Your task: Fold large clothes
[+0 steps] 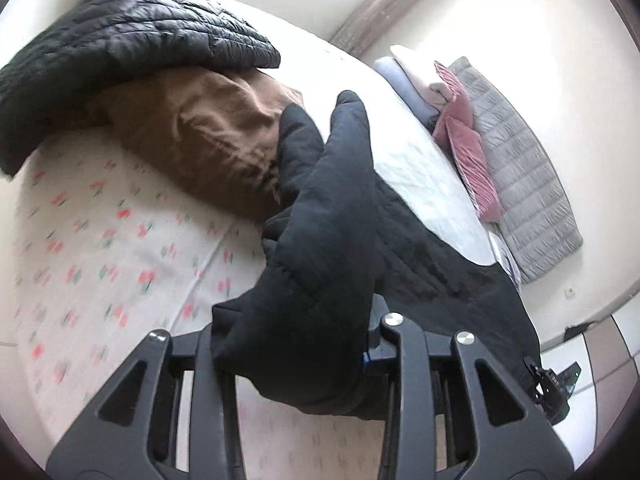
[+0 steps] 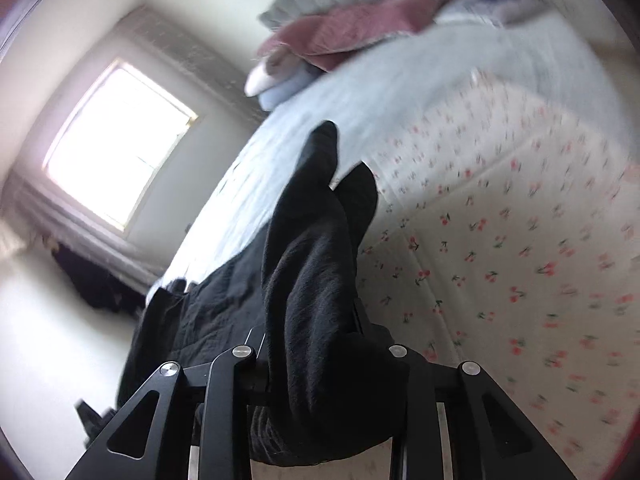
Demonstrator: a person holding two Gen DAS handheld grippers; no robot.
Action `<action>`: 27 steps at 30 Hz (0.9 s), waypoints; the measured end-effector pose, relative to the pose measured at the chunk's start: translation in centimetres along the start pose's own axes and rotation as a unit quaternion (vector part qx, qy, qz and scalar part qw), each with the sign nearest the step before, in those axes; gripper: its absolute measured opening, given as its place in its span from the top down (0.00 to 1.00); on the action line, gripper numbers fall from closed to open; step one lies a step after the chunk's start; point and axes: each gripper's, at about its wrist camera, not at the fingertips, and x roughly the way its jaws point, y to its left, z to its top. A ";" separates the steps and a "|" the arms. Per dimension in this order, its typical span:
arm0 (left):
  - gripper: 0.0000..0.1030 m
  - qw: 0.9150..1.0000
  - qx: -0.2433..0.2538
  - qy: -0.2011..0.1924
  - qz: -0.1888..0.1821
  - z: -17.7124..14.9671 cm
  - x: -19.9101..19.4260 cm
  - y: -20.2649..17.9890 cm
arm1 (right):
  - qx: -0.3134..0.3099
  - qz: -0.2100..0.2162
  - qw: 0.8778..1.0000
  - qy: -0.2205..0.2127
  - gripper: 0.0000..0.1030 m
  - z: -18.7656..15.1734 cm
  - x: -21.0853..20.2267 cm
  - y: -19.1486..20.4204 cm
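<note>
Both claws, left [image 1: 296, 360] and right [image 2: 320, 364], pinch bunched edges of the black coat [image 1: 440, 264] above the bed [image 1: 100, 240]. Thick folds could slip free, or the coat may snag the brown garment [image 1: 200, 136] beside it.

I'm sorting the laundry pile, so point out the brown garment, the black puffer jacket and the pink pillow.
brown garment [image 1: 208, 136], left wrist view, its crumpled middle
black puffer jacket [image 1: 132, 48], left wrist view, its quilted top
pink pillow [image 1: 472, 148], left wrist view, its near face

Floral sheet [image 1: 100, 248] open at left, brown garment [image 1: 200, 140] and black quilted jacket [image 1: 120, 52] piled beyond, pillows [image 1: 472, 144] far right
</note>
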 end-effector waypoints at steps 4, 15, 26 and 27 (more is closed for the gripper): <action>0.66 0.999 0.006 0.024 -0.021 -3.6 -4.4 2.1 | -0.002 -0.001 1.000 0.023 0.72 -3.1 -4.7 -0.6; 0.51 0.992 -0.005 0.126 0.028 -13.5 -5.0 11.1 | 0.032 -0.042 0.994 0.100 0.59 -13.8 -7.4 -9.7; 0.26 0.983 0.109 0.075 0.125 -7.9 -7.5 8.3 | -0.060 -0.130 0.985 0.095 0.35 -11.9 -7.8 -7.3; 0.26 0.983 0.115 0.075 0.123 -7.4 -7.1 7.9 | -0.075 -0.148 0.983 0.084 0.34 -11.5 -7.6 -6.9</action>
